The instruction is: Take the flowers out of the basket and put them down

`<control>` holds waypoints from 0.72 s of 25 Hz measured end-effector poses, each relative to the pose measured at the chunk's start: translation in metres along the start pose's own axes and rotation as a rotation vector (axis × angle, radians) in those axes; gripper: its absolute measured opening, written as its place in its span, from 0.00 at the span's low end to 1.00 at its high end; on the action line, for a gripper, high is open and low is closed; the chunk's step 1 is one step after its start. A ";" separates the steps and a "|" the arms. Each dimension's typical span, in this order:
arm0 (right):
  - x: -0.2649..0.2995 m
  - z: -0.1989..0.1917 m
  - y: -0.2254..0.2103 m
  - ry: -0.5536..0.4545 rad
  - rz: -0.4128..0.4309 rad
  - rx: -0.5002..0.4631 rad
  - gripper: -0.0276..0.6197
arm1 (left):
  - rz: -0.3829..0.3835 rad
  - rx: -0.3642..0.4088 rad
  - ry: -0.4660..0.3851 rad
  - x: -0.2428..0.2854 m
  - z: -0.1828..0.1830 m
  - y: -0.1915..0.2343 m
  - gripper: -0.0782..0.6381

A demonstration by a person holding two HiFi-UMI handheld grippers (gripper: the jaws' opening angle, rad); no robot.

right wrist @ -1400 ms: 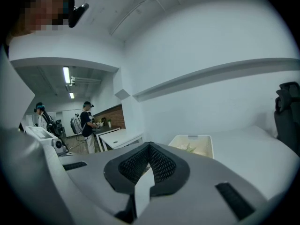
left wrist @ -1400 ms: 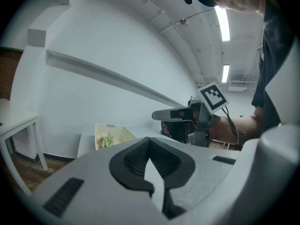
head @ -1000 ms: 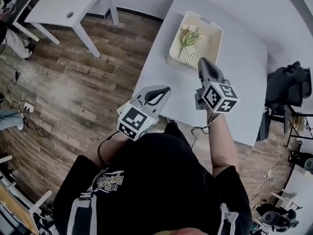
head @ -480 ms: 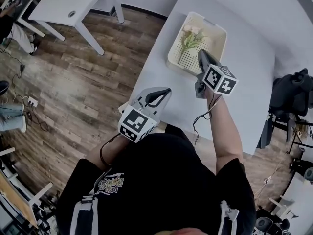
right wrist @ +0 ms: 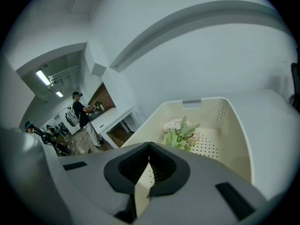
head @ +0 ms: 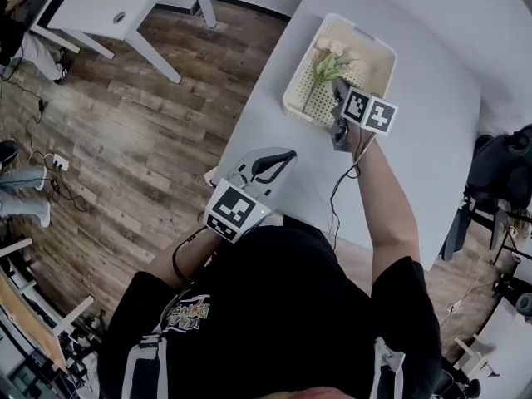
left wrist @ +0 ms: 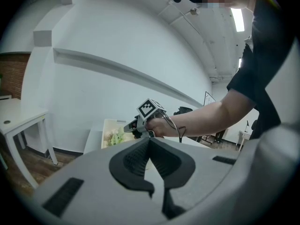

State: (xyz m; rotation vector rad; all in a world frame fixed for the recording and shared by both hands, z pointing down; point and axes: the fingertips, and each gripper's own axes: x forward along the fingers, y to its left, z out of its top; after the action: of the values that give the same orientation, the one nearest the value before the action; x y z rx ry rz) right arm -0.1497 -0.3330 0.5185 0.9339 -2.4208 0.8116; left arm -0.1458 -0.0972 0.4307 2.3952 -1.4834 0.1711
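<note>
White surface (head: 432,131) over a wood-plank floor (head: 125,140), carrying a cream perforated basket (head: 359,32) with the flowers (head: 331,60) lying inside, stems toward the near side. Right gripper (head: 337,90) clenched and empty, poised over the basket's near rim, aimed down at the blooms. Left gripper (head: 278,158) likewise clenched on nothing, held back near the surface's front edge. Reach step, by the look of it; next, opening the right jaws, lowering around the stems, closing.

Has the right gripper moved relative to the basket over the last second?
Yes. In the head view the right gripper has gone forward: it now reaches over the basket toward the flowers, where before it stopped at the near rim.
</note>
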 end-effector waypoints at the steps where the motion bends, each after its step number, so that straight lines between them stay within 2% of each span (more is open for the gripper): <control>1: 0.007 -0.003 -0.004 0.022 0.005 0.008 0.07 | 0.003 0.000 0.006 0.004 0.000 0.002 0.12; 10: 0.063 -0.038 -0.031 0.216 0.042 0.075 0.09 | 0.029 -0.007 0.049 0.041 -0.001 0.022 0.12; 12: 0.075 -0.047 -0.038 0.256 0.047 0.108 0.22 | 0.033 -0.015 0.059 0.048 -0.005 0.025 0.12; 18: 0.098 -0.073 -0.053 0.337 0.005 0.186 0.25 | 0.038 -0.048 0.092 0.062 -0.018 0.025 0.12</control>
State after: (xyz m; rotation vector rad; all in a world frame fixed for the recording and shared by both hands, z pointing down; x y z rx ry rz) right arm -0.1669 -0.3632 0.6474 0.7834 -2.0851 1.1141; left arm -0.1389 -0.1542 0.4692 2.2902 -1.4755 0.2483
